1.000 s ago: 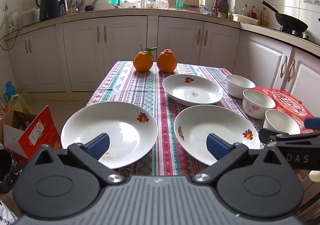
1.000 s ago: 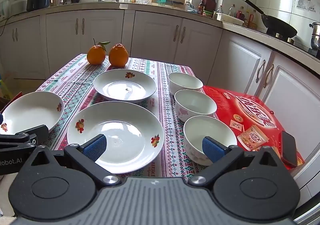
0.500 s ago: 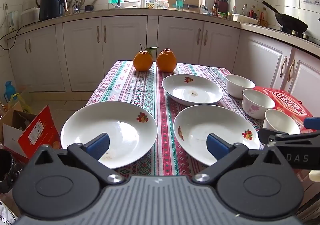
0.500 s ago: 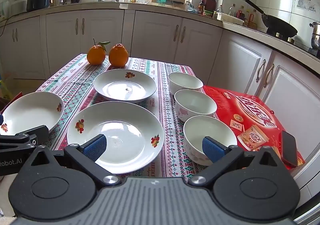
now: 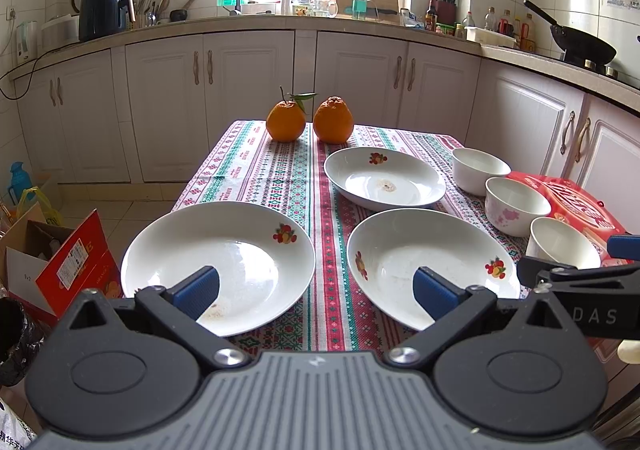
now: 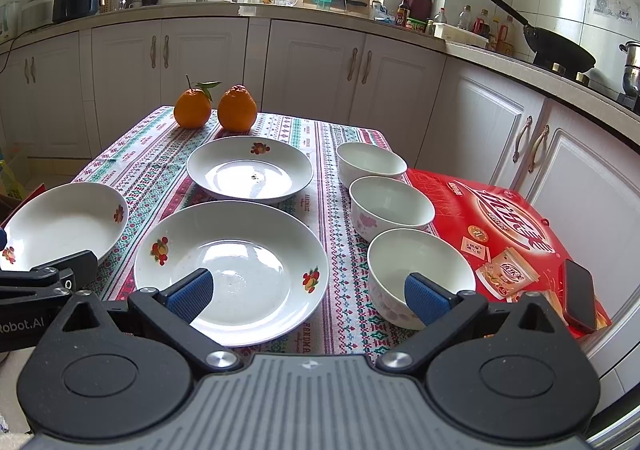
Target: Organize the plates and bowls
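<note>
Three white plates with fruit prints lie on the patterned tablecloth: a near-left plate, a near-middle plate and a far plate. Three white bowls stand in a row along the right: far bowl, middle bowl, near bowl. My left gripper hovers open at the table's near edge, between the two near plates. My right gripper is open too, between the near-middle plate and the near bowl. Neither holds anything.
Two oranges sit at the table's far end. A red box with a snack packet and a dark phone lies right of the bowls. Cardboard boxes stand on the floor at left. White cabinets line the back.
</note>
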`<action>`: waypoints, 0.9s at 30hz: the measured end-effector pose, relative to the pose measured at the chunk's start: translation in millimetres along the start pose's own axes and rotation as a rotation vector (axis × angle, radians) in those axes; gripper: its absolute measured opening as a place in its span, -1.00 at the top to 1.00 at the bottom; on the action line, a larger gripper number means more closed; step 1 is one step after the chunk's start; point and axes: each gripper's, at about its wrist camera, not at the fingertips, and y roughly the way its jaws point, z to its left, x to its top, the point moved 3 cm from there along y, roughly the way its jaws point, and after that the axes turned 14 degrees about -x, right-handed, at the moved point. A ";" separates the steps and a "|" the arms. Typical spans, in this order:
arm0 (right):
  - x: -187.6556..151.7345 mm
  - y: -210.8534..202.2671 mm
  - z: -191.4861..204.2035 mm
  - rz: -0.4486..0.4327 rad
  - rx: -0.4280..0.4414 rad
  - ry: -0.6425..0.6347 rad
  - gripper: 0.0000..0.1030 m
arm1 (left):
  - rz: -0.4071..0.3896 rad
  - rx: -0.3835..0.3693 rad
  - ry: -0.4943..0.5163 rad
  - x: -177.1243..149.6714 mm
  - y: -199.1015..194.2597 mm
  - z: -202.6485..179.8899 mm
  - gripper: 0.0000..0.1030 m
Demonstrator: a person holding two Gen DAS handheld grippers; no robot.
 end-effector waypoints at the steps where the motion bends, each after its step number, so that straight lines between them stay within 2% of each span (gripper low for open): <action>1: -0.1 0.0 0.0 0.000 0.000 0.000 -1.00 | 0.000 0.000 0.000 -0.1 0.0 -0.1 -0.99; 27: -0.4 0.1 0.2 0.001 -0.001 -0.001 -1.00 | 0.002 -0.001 0.000 -1.3 2.2 -0.3 -0.99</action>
